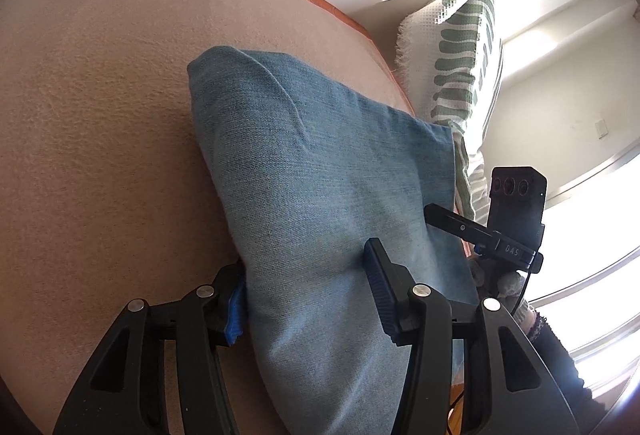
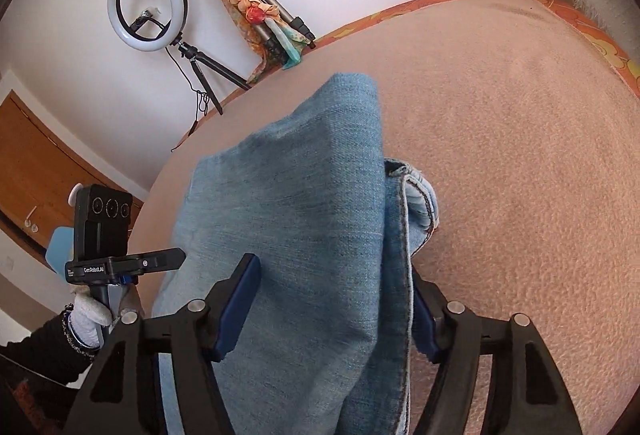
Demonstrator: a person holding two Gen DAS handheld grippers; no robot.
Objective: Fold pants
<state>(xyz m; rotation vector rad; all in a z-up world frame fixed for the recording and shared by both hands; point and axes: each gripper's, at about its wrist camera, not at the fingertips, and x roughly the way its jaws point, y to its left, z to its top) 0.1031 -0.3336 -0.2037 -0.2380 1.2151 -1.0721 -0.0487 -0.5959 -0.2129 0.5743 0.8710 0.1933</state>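
The blue denim pants point(image 1: 320, 195) lie folded in a thick bundle on the pink-beige blanket point(image 1: 100, 115). My left gripper point(image 1: 304, 295) has its jaws on either side of the bundle, shut on the denim. In the right wrist view the pants point(image 2: 304, 219) fill the middle, with a stitched hem point(image 2: 416, 203) hanging on the right. My right gripper point(image 2: 336, 299) is shut on the denim too. Each gripper shows in the other's view: the right gripper's body point(image 1: 504, 227) at the pants' right edge, the left gripper's body point(image 2: 108, 235) at their left edge.
A green-striped white throw point(image 1: 460, 67) hangs beyond the blanket's far edge. A ring light on a small tripod point(image 2: 148, 5), a tripod draped with a colourful scarf point(image 2: 256, 11) and a wooden door point(image 2: 36, 163) stand by the white wall. An orange patterned border point(image 2: 580, 23) rims the blanket.
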